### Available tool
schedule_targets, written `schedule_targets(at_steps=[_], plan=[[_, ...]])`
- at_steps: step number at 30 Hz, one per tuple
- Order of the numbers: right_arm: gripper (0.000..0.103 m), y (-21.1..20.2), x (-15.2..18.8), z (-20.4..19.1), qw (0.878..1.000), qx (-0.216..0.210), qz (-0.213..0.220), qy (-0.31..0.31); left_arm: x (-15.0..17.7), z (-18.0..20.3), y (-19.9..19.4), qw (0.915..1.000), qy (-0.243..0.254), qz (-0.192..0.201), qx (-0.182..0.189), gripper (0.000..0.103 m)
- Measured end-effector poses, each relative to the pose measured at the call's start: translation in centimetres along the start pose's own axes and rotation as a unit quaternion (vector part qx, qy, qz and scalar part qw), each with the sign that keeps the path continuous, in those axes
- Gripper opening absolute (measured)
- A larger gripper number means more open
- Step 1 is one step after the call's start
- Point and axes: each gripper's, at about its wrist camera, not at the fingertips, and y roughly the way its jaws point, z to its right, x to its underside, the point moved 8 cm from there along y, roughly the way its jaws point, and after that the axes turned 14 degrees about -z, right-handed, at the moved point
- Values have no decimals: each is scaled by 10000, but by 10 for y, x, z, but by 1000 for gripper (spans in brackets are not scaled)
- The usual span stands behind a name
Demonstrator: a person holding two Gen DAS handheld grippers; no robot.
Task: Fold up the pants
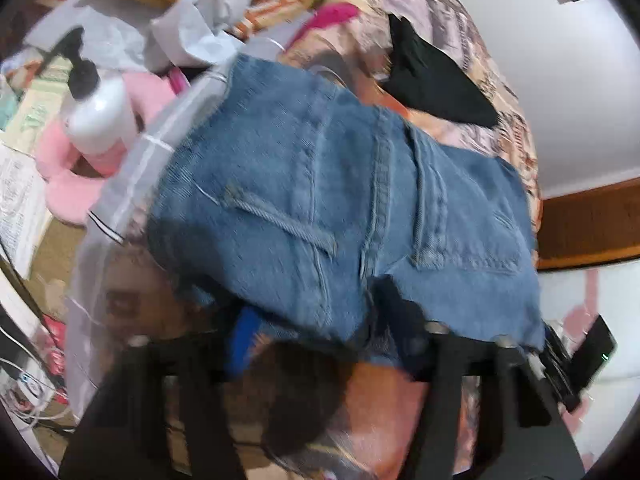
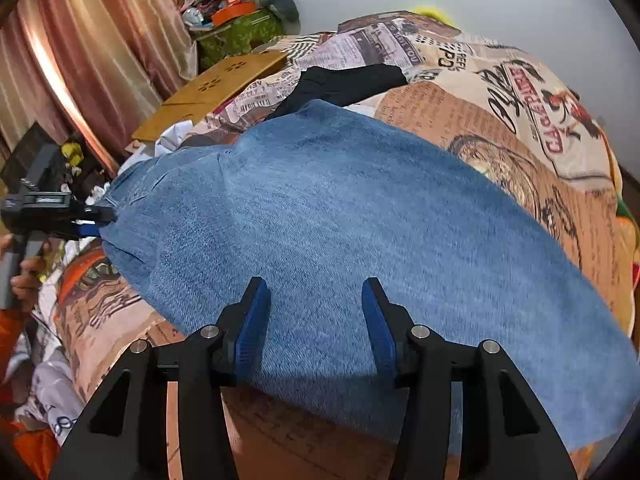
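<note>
One pair of blue jeans [image 2: 340, 216] lies on the printed bedspread [image 2: 500, 92]; right gripper [image 2: 316, 316] gapes empty above them, left gripper's [image 1: 316, 344] jaw state unclear.

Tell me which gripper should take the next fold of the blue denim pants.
Probably the right gripper: its blue pads stand open over the flat blue denim pants, at the near edge. The left gripper sits at the waist end, blurred, its fingers partly hidden under the denim.
</note>
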Motion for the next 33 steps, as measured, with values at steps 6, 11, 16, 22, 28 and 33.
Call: schedule_targets(at_steps=[6,11,16,22,28,33], plan=[[45,-1,6,-1,10000,44,53,7,-4,-6,-26,9964,-186,620,-555,18],[45,-3,11,5,10000,42,56,6,3,-16,-49,9960,-165,780,-396,18],[45,-7,19,10,9996,32,195,181,17,-33,-3,9968,-191,402,-662,24],[57,-22,37,34,9982,115,274,529,22,-22,-29,9870,215,533,-1499,40],[59,-41,80,102,9889,237,353,1425,24,17,-75,9635,901,1140,-2250,55],[65,-55,123,156,9721,301,314,2305,14,86,-79,9522,1572,1345,-2247,62]])
